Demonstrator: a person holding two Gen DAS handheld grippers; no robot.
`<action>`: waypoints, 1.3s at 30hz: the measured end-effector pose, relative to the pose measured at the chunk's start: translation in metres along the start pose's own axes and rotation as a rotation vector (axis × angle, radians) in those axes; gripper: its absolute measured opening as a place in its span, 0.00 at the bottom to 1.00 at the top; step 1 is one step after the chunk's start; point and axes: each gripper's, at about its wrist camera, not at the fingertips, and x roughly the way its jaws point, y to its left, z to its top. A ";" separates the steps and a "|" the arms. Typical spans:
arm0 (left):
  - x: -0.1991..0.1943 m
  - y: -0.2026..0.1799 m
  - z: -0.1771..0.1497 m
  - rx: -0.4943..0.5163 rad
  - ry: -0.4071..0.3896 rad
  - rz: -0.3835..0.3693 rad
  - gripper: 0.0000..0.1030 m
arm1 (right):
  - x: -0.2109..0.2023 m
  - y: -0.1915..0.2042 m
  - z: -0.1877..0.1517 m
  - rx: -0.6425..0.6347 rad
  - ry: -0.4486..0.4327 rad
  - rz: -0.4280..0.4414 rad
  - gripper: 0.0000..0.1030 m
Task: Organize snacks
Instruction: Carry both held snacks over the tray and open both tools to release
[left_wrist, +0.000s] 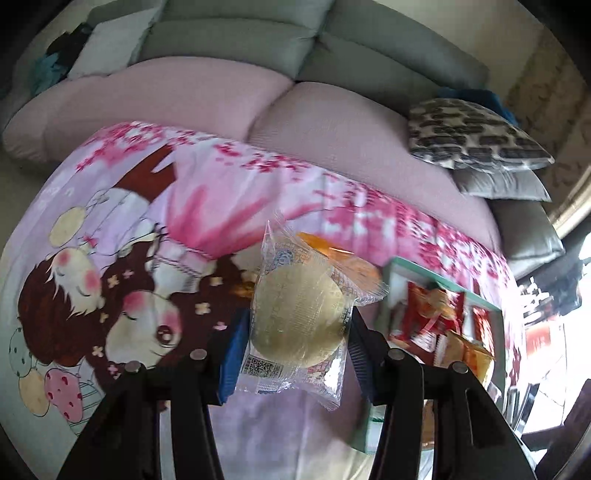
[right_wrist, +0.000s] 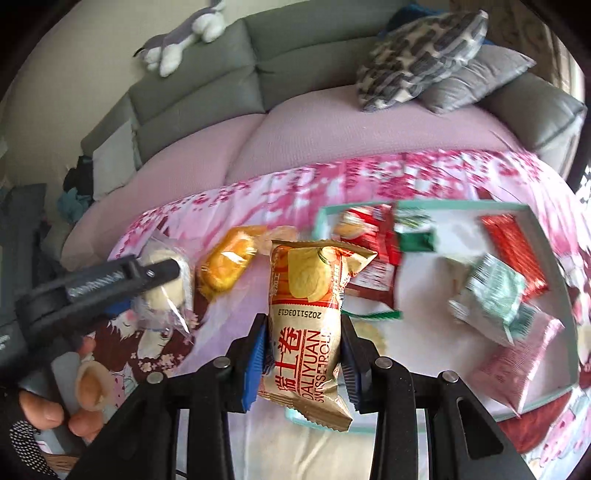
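My left gripper (left_wrist: 295, 332) is shut on a round pale pastry in a clear wrapper (left_wrist: 299, 317), held above the cartoon-print cloth (left_wrist: 110, 295). The right wrist view shows this gripper (right_wrist: 166, 284) at the left, with the same pastry (right_wrist: 162, 295) in it. My right gripper (right_wrist: 304, 350) is shut on a gold and orange swiss roll packet (right_wrist: 306, 314), held upright near the left rim of a white tray with a teal rim (right_wrist: 535, 221). Several packets in red, green and pink lie in that tray. A yellow cake packet (right_wrist: 225, 266) lies on the cloth beside the tray.
The tray (left_wrist: 443, 273) lies right of the left gripper. Behind the table is a sofa with a pink cover (right_wrist: 295, 136) and patterned and grey pillows (right_wrist: 424, 55). A hand (right_wrist: 48, 406) grips the left gripper's handle at the lower left.
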 end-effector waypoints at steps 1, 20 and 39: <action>0.001 -0.006 -0.002 0.010 0.006 -0.012 0.52 | -0.001 -0.008 -0.001 0.017 0.003 -0.013 0.38; 0.035 -0.105 -0.058 0.208 0.205 -0.198 0.52 | -0.001 -0.094 -0.012 0.207 0.040 -0.148 0.38; 0.022 -0.089 -0.048 0.134 0.154 -0.168 0.80 | -0.004 -0.106 -0.009 0.242 0.033 -0.163 0.75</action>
